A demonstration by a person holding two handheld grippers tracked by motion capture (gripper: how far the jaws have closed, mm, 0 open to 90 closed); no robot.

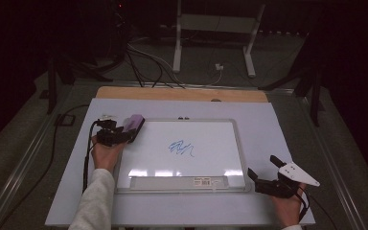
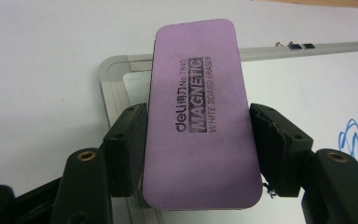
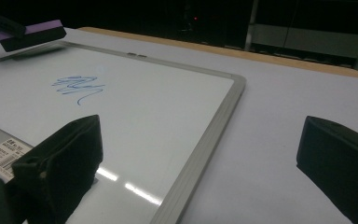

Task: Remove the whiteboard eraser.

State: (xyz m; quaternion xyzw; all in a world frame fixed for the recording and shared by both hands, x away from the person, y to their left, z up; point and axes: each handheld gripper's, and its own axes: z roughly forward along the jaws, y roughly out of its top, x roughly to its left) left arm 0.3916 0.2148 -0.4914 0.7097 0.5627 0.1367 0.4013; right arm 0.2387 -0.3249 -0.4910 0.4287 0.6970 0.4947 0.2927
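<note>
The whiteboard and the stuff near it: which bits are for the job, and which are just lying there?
For the job:
- purple magnetic eraser, clamped in the left gripper
- whiteboard
- blue scribble

Just lying about:
- cables on the floor
- white stand behind the table
- right gripper, open, idle

Whiteboard on table; eraser over its far-left corner; scribble mid-board; right gripper beside near-right corner.

Left tongs clamped shut on a load, right tongs agape
</note>
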